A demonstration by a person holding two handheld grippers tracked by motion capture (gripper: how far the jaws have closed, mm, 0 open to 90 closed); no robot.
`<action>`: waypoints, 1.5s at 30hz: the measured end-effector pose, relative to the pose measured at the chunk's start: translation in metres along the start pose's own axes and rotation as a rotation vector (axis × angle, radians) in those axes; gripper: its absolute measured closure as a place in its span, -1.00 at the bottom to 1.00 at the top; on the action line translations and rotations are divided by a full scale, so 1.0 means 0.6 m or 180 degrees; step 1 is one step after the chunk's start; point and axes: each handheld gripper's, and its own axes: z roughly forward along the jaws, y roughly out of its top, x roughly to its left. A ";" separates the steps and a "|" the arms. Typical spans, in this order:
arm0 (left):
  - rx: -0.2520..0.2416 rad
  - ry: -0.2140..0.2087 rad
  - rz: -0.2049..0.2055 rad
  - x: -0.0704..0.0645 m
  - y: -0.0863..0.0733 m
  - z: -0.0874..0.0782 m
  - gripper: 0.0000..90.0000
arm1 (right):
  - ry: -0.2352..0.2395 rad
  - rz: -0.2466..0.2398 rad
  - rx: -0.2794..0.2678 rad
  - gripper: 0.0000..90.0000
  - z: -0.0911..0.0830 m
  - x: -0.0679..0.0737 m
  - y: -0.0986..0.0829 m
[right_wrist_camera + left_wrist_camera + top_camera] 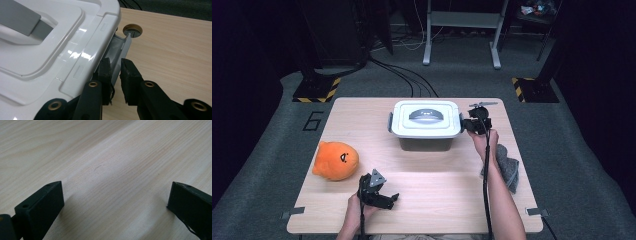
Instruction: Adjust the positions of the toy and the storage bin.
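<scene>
A white lidded storage box stands on the wooden table near the middle of its far edge, lid on, with a grey handle lying flat in the lid's recess. The right gripper is at the box's right end, where a grey latch hangs on the side. In the right gripper view its two black jaws are drawn nearly together around the lower edge of that latch, one jaw tucked between latch and box wall, the other on the outer face (whether the pads press hard or only touch cannot be told). Just beyond the latch a round cable hole is set into the tabletop.

The left gripper rests low near the table's near edge, left of centre and well apart from the box. Its jaws stand wide apart with nothing but bare wood between them.

An orange plush toy lies towards the left edge of the table, just beside the left gripper and up from it. A grey cloth lies crumpled at the right edge, beside the person's right forearm. Nothing stands between the right gripper and the latch.
</scene>
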 end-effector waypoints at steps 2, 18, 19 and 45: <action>0.0004 -0.0004 0.0003 0.000 0.000 0.000 -1.00 | -0.0006 -0.0008 0.0017 0.74 -0.005 0.002 -0.003; 0.0008 -0.0004 0.0003 0.000 0.000 0.000 -1.00 | -0.0011 0.0054 -0.0187 0.63 -0.025 -0.012 -0.008; 0.0008 -0.0005 0.0003 0.000 0.000 0.000 -1.00 | -0.0001 0.0019 -0.0219 0.64 -0.021 -0.017 -0.004; -0.0008 0.0003 0.0000 0.000 0.000 0.000 -1.00 | 0.0030 0.0111 -0.0096 0.78 0.022 -0.028 0.016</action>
